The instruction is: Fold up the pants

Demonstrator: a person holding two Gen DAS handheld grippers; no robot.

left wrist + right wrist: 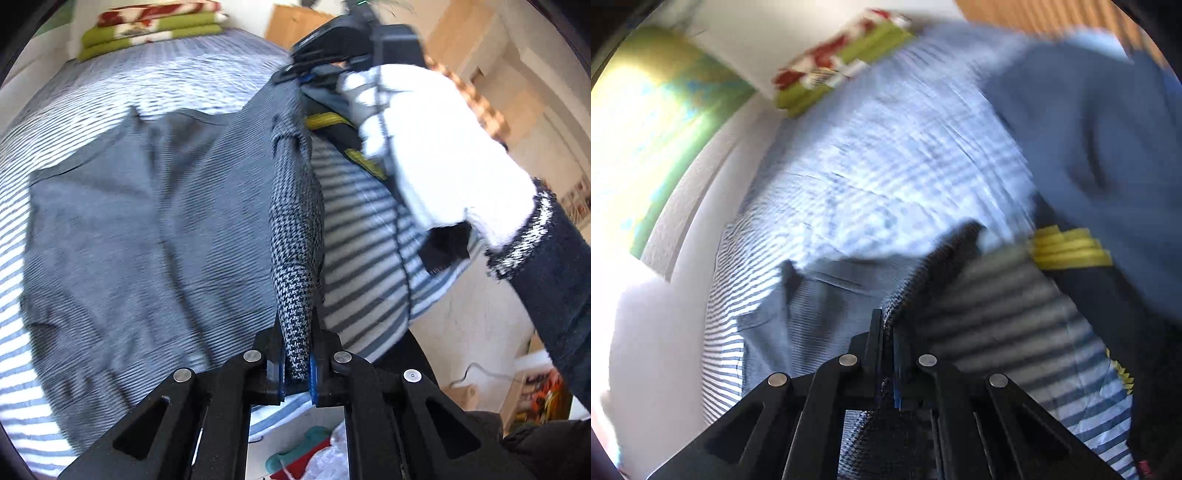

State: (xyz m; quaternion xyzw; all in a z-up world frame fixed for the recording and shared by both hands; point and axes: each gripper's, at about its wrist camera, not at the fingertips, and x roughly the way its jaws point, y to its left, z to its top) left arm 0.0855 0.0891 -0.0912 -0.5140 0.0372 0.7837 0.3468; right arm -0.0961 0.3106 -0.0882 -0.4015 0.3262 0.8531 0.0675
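Observation:
Grey houndstooth pants (pixel 147 229) lie spread on a striped bedspread (pixel 166 81). My left gripper (pixel 297 365) is shut on a raised ridge of the pants' edge, and the cloth runs up and away from its pads. At the far end of that ridge, my right gripper (pixel 291 75) pinches the same edge, carried by a white-gloved hand (pixel 436 147). In the right wrist view, the right gripper (pixel 886 332) is shut on the dark woven edge, with the rest of the pants (pixel 798 314) lying flat to its left. Both views are blurred.
A folded green and red blanket (pixel 147 29) sits at the head of the bed, also seen as the blanket (pixel 842 62). A person's blue top (pixel 1089 147) and a dark sleeve with yellow stripes (pixel 1067 247) fill the right. A white wall (pixel 683 258) borders the bed. Coloured clutter (pixel 314 454) lies on the floor.

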